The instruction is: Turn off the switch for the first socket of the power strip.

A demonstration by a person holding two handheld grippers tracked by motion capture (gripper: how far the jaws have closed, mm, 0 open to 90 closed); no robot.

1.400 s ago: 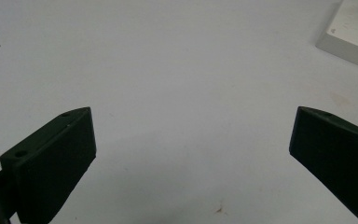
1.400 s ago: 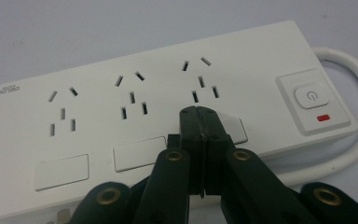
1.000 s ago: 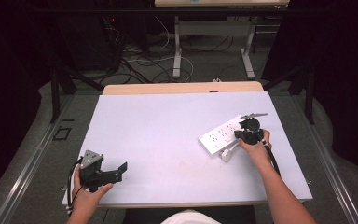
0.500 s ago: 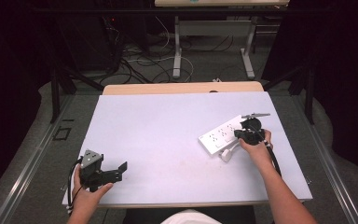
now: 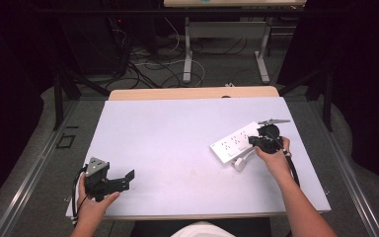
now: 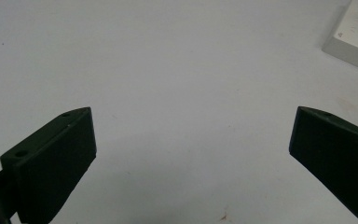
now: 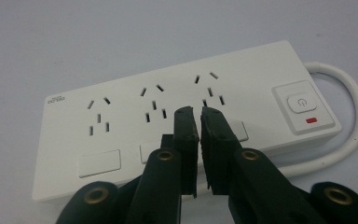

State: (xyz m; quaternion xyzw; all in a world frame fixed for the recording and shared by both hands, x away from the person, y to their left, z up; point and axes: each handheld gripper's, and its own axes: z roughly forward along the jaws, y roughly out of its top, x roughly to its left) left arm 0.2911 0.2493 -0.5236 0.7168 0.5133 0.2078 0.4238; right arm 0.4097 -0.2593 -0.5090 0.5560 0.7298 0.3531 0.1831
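Note:
A white power strip with three sockets lies at an angle on the right of the white table. My right gripper hovers over its near end. In the right gripper view the tips sit just above the strip, between the third socket and its rocker switch. The jaws have just been opening and show a thin slit with nothing in it. My left gripper rests open and empty at the front left; a corner of the strip shows far off.
The strip's white cable loops off its near end toward the table's front; in the right gripper view the cable curves round the switch end. Behind the table stand a wooden edge, desk legs and floor cables.
The right gripper's hand has shifted only slightly over the power strip. The left gripper has stayed put.

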